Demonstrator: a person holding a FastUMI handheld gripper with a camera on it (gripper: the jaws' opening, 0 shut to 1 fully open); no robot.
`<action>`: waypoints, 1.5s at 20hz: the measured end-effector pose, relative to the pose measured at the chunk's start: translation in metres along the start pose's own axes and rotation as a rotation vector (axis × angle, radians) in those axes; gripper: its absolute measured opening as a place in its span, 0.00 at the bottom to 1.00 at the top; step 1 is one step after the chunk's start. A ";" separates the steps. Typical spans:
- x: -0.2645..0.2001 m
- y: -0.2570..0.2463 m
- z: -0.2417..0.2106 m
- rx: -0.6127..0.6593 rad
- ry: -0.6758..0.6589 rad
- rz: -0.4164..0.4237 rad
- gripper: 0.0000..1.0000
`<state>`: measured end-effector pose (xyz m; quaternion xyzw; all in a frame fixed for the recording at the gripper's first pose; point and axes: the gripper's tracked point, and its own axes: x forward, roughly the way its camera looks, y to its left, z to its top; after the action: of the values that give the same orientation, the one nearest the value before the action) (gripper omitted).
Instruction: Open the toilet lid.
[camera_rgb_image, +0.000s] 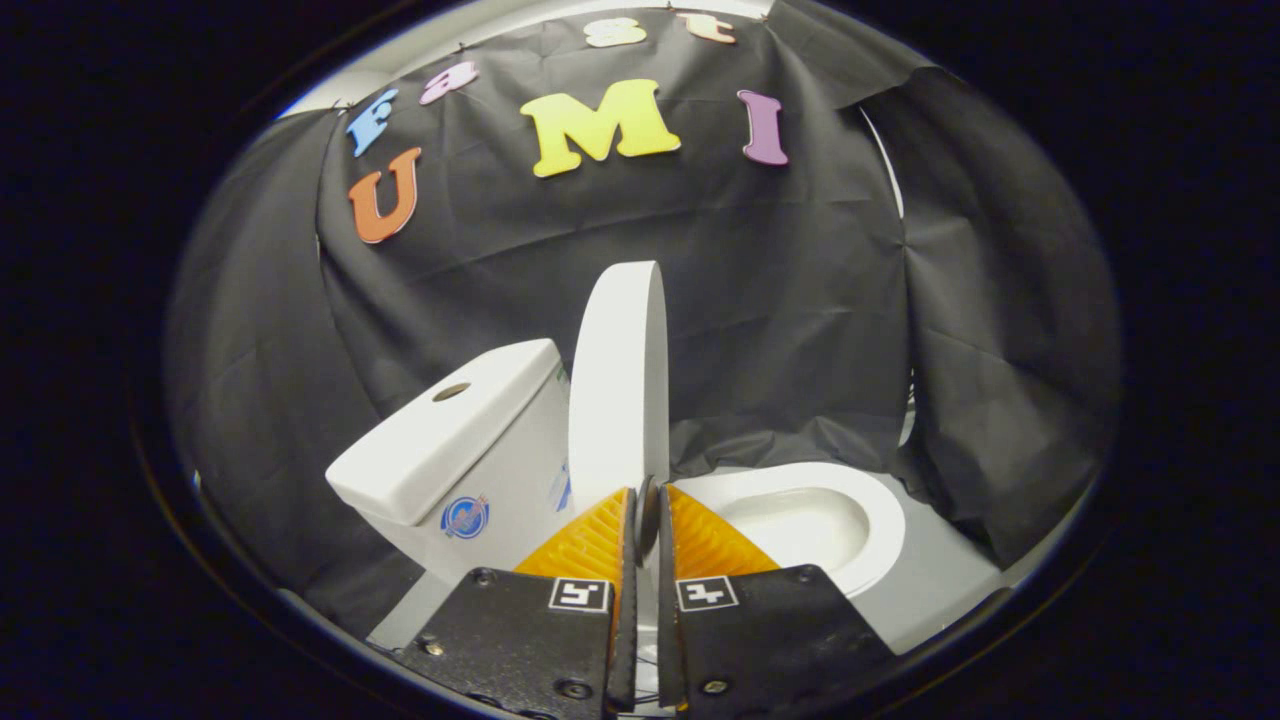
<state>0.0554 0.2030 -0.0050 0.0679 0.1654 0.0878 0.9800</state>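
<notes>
The white toilet lid (618, 390) stands nearly upright, seen almost edge-on, leaning toward the tank (440, 440). Its near edge runs down into the narrow gap between my fingers. My gripper (647, 520) is shut on that edge, with a finger pressed against each face of the lid. To the right of the fingers, the white seat and open bowl (800, 520) lie uncovered. The lid's hinge end is hidden behind the fingers.
The tank has a round flush button (452, 391) on top and a sticker (465, 517) on its side. Black cloth (800, 300) hangs close behind and around the toilet. A pale floor (930, 590) shows to the right of the bowl.
</notes>
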 end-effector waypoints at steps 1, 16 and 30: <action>0.000 0.005 0.000 -0.005 0.001 0.008 0.12; 0.014 0.075 -0.016 -0.154 -0.038 0.005 0.13; -0.038 0.067 -0.003 -0.309 -0.207 0.145 0.79</action>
<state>0.0088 0.2613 0.0154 -0.0628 0.0429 0.1751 0.9816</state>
